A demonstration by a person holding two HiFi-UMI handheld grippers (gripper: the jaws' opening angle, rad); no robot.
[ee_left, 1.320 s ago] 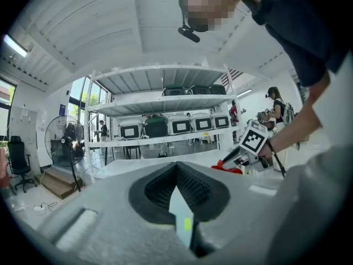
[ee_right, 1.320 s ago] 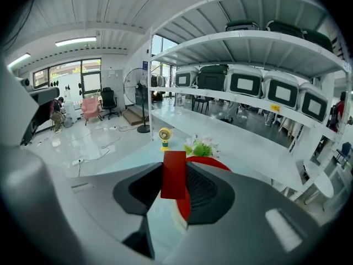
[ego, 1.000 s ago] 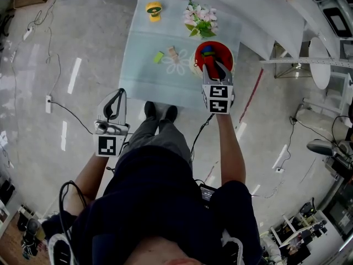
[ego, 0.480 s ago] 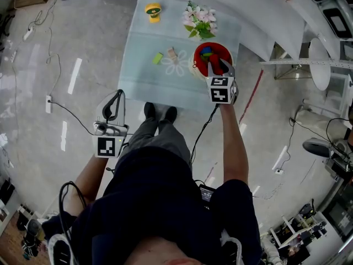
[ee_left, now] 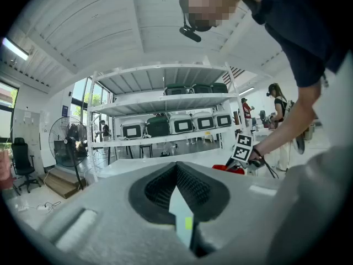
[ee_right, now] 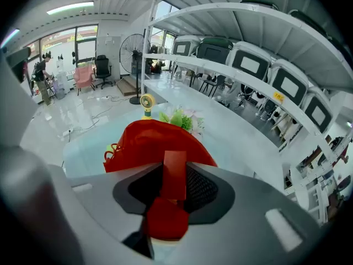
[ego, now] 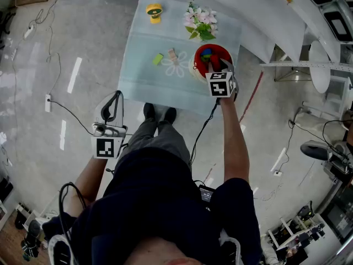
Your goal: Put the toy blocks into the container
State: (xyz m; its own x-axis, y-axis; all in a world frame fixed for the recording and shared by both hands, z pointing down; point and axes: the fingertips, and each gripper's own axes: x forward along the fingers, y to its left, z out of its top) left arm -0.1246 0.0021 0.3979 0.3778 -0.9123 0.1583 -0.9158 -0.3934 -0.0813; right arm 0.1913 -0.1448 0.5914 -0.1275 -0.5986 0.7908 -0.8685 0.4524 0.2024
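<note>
1. Red block [ee_right: 174,185] sits clamped between the right gripper's [ee_right: 175,170] jaws, just above the red container [ego: 212,46] (coloured blocks lie inside it) by the table's [ego: 143,79] right edge.
2. Green block [ego: 158,58] and pale block [ego: 173,54] lie mid-table, left of the container.
3. Left gripper [ego: 114,102] hangs off the table's near left corner, jaws together, empty.

Red round plastic container [ego: 199,65]: upright, open top, by the right edge of the pale blue-green worktop [ego: 138,76], toward the near right corner. Blue and green toy blocks [ego: 207,52] lie inside it, too small to count. Red rectangular toy block [ee_right: 174,175]: upright, clamped between the fingers [ee_right: 203,191] of the right gripper [ee_right: 174,187], over the container's rim; its lower end is blurred. Small green toy block [ego: 158,58]: flat on the worktop, left of centre. Tan toy block [ego: 172,54]: near it, between it and the container, touching neither.
</note>
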